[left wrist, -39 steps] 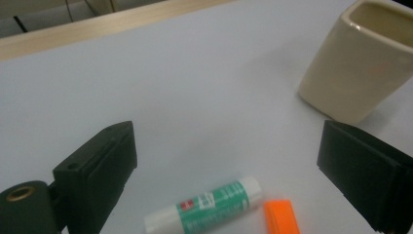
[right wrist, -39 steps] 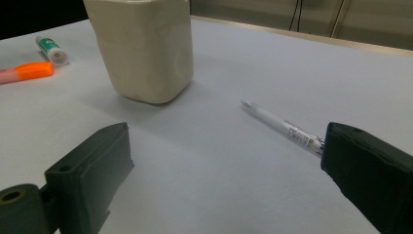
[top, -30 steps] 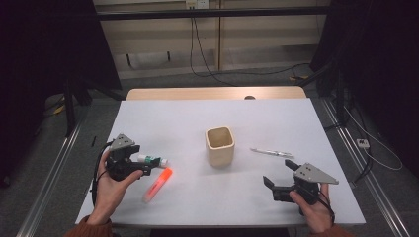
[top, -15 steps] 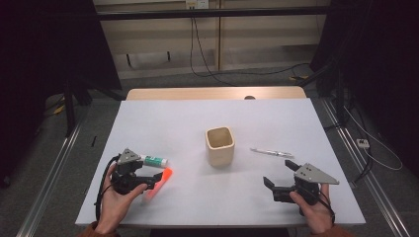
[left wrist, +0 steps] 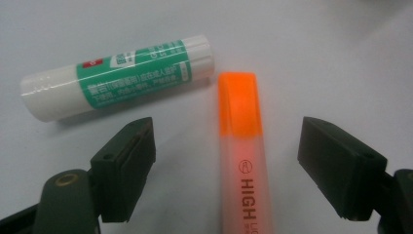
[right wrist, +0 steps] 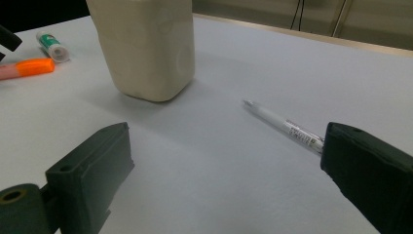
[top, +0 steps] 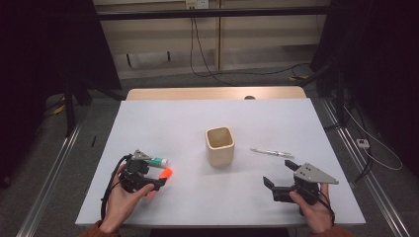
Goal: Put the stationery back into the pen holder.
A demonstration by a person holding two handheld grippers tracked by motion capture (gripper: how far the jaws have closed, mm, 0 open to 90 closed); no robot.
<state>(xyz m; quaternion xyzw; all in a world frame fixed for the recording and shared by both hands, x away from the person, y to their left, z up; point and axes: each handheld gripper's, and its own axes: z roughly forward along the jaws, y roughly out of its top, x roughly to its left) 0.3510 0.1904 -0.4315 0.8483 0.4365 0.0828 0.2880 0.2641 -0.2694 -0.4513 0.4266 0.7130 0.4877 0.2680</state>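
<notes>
In the high view, a cream square cup [top: 220,146] stands near the middle of the white table [top: 207,113], and I take it as the landmark. The left gripper [top: 157,183] is low to the left of the cup, held in the person's left hand [top: 122,202], and its tips point toward an orange highlighter [top: 164,174] that lies well to the left of the cup. Just behind the highlighter, on the side away from the person, lies a glue stick [top: 157,161] with a green label. The right gripper [top: 280,178] is to the right of the cup and nearer to the person, in the right hand [top: 312,212], and a white pen [top: 271,152] lies between it and the cup, a little to the right of the cup. In the left gripper view, the highlighter [left wrist: 242,146] lies between the two black jaws, which have just been closing but do not touch it; there is a gap on both sides, so the grip is released. The glue stick [left wrist: 117,78] lies beyond the left jaw, near the orange cap. In the right gripper view, the jaws stand wide apart with nothing between them, the cup [right wrist: 143,46] is ahead on the left, and the pen [right wrist: 285,126] lies just before the right jaw.
</notes>
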